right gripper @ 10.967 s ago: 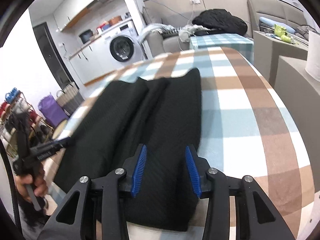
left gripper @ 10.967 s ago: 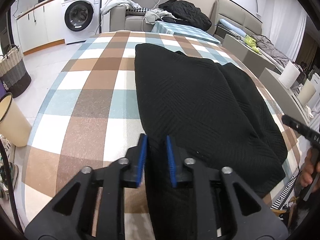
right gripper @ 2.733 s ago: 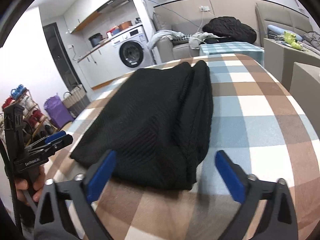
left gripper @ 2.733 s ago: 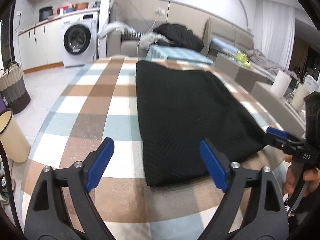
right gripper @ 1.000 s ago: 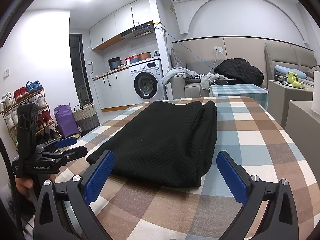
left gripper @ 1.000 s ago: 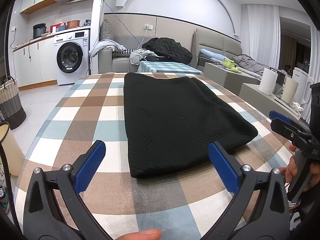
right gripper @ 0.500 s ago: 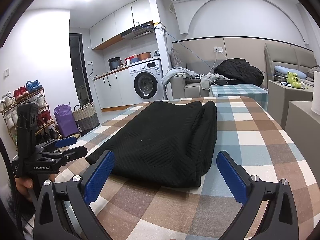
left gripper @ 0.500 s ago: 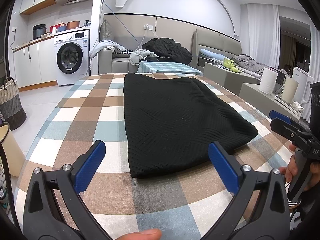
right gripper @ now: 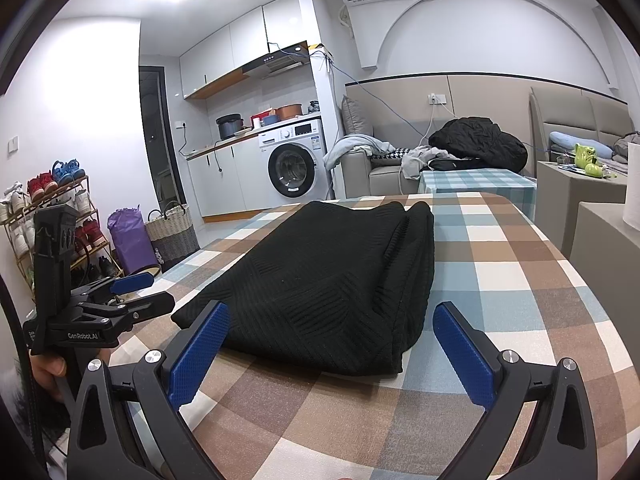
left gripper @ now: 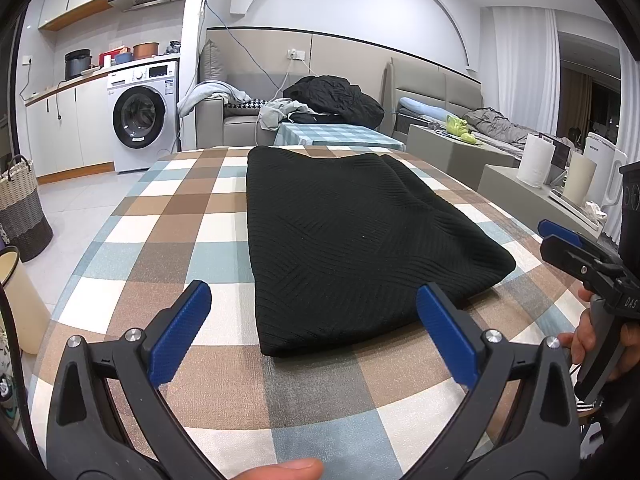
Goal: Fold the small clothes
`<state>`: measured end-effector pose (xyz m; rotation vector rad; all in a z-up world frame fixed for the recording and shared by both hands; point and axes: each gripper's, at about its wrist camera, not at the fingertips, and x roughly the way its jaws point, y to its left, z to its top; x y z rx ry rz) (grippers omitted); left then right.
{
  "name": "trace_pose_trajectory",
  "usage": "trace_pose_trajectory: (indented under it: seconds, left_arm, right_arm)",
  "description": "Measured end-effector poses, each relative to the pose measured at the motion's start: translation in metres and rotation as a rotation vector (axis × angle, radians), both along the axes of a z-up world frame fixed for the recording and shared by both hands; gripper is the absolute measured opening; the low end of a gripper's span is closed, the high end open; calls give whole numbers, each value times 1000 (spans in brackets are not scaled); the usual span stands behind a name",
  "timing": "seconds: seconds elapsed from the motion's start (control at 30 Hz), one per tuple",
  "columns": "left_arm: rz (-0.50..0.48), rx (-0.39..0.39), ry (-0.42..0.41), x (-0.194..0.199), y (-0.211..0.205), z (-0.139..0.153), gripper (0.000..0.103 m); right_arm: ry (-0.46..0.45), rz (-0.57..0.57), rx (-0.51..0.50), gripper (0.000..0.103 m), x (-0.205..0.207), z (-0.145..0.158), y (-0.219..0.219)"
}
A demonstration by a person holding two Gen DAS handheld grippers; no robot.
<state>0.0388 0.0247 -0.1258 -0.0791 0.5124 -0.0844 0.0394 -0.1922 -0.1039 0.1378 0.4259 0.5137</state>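
Observation:
A black knitted garment (left gripper: pixel 352 248) lies folded in a long flat stack on the checked tablecloth (left gripper: pixel 168 216). It also shows in the right wrist view (right gripper: pixel 332 280). My left gripper (left gripper: pixel 316 320) is wide open and empty, held back from the garment's near edge. My right gripper (right gripper: pixel 332 340) is wide open and empty, also short of the garment's near end. Each gripper shows in the other's view: the right one (left gripper: pixel 576 248) at the table's right edge, the left one (right gripper: pixel 128 296) at the left edge.
A woven basket (left gripper: pixel 20 208) and a cream bin (left gripper: pixel 16 300) stand on the floor to the left. A washing machine (left gripper: pixel 140 120) and a sofa with clothes (left gripper: pixel 320 100) are beyond the table. Low cabinets with paper rolls (left gripper: pixel 536 164) stand at the right.
Since 2.7 seconds ago both grippers have drawn back and levelled out. In the last second nothing has moved. Much earlier both grippers were nearly shut at the garment's near edge.

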Motion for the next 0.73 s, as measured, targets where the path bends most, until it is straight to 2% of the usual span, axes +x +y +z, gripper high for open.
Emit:
trace_pose_trajectory:
  seconds: [0.73]
  left_arm:
    - [-6, 2, 0, 1, -1, 0, 102]
  right_arm:
    - [1, 3, -1, 103, 1, -1, -1]
